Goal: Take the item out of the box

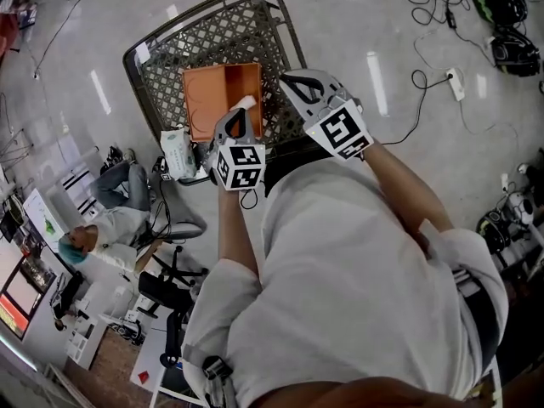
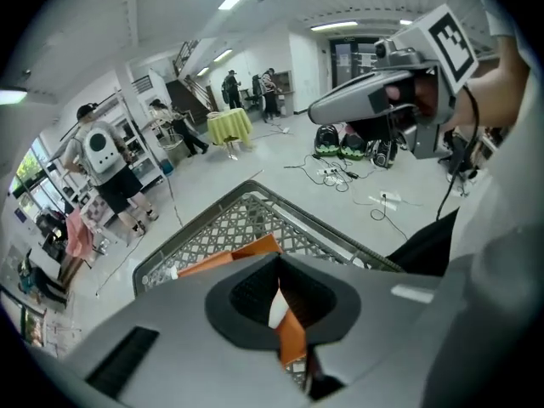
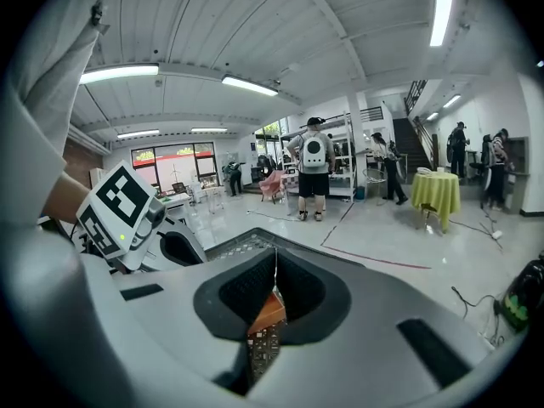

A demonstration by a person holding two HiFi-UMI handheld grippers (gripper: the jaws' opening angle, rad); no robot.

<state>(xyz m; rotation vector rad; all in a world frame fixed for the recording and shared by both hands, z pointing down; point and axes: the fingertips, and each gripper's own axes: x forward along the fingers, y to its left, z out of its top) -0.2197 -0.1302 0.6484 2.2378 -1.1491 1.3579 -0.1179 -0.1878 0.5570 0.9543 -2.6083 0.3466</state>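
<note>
1. Approach stage, as judged: nothing is lifted yet, and both grippers hang over the cart.
2. Box: orange, open, lying in the cart basket. The item cannot be made out for certain. A white piece at the box's near edge may be it.
3. Left gripper: jaws shut and empty, pointing steeply down at the box's near right corner. The box and the white piece show just past its tips.
4. Right gripper: jaws shut and empty, pointing flatter, just beside the box's right side.
5. Next move, as judged: open one gripper's jaws, set them astride the item, close, and lift clear of the walls. The other gripper may need to steady the box, which looks light.
</note>
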